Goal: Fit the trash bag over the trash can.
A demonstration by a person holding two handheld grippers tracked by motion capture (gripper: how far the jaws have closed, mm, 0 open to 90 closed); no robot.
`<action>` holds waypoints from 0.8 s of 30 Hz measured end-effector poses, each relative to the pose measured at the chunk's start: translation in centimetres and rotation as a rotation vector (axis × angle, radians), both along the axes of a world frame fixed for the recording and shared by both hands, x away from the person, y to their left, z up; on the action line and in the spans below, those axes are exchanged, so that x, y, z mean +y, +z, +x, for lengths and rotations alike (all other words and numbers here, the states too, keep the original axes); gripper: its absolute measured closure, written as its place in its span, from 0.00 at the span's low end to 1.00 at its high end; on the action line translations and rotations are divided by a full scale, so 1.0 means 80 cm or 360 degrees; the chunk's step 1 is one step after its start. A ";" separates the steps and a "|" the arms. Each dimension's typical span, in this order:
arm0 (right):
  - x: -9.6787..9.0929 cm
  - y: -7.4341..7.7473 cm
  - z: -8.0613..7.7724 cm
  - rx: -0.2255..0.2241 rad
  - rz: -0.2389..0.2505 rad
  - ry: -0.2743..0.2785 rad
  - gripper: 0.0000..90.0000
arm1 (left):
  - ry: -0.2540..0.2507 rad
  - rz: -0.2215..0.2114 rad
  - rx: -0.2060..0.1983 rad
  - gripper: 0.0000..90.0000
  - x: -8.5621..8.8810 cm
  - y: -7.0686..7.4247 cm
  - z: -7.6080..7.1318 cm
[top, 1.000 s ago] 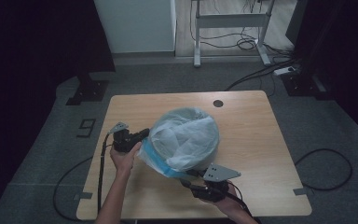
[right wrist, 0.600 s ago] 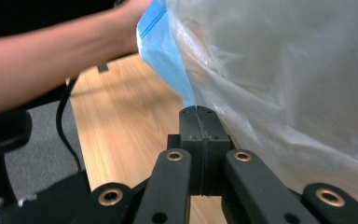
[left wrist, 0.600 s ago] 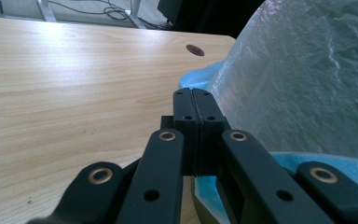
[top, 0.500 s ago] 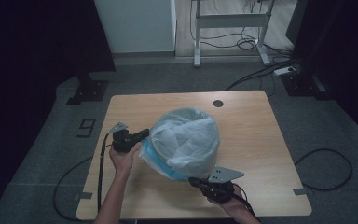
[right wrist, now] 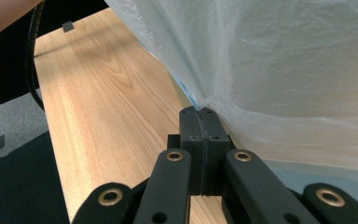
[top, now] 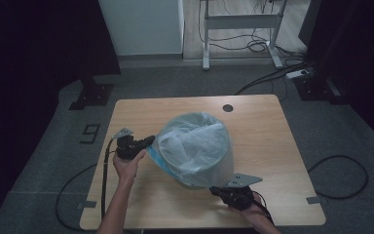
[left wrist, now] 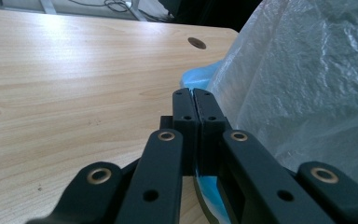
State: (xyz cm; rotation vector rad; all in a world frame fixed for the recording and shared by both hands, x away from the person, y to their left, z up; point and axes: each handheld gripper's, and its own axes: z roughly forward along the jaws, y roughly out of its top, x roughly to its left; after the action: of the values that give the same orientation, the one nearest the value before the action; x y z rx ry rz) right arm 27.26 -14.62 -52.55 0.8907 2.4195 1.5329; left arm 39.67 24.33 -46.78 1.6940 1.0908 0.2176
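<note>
A round bin (top: 216,168) lined with a thin clear plastic bag (top: 190,141) stands mid-table. The bag's blue hem (top: 155,157) hangs over the bin's left side. My left gripper (top: 148,141) lies just left of the bin, shut on that hem. In the left gripper view the hem (left wrist: 193,80) runs into the closed left gripper (left wrist: 194,93). My right gripper (top: 215,189) sits low at the bin's front right, shut. In the right gripper view a fold of the bag (right wrist: 284,70) gathers into the tips of the right gripper (right wrist: 200,112).
The wooden table (top: 263,126) has a cable hole (top: 228,107) at the back. The left gripper's cable (top: 104,170) hangs off the left edge. Beyond the table stand a white cabinet (top: 141,24) and a desk frame (top: 238,22), with cables on the floor.
My right gripper has sunk and shifted a little to the right at the bin's front, and its jaws have closed. The left gripper has stayed put.
</note>
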 end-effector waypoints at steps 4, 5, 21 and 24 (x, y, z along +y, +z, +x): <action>-0.002 -0.001 0.002 -0.0002 0.0016 -0.0004 0.97 | -0.0031 -0.0003 0.0012 0.96 0.002 0.001 -0.001; -0.003 0.001 0.001 -0.0013 0.0039 -0.0006 0.92 | -0.0029 -0.0001 0.0009 0.95 0.002 0.002 -0.002; -0.028 0.038 -0.016 -0.0200 0.0262 -0.0114 0.60 | -0.0066 -0.0049 -0.0199 0.31 0.041 0.031 -0.025; -0.039 0.041 -0.011 -0.0214 0.0255 -0.0188 0.56 | -0.0110 -0.0050 -0.0209 0.32 0.038 0.040 -0.029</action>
State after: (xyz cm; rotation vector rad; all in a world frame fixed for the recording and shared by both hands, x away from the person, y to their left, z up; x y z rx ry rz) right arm 26.36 -17.72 -49.30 0.9090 2.1372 1.7017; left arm 37.34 27.39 -43.61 1.6623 0.9324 0.2624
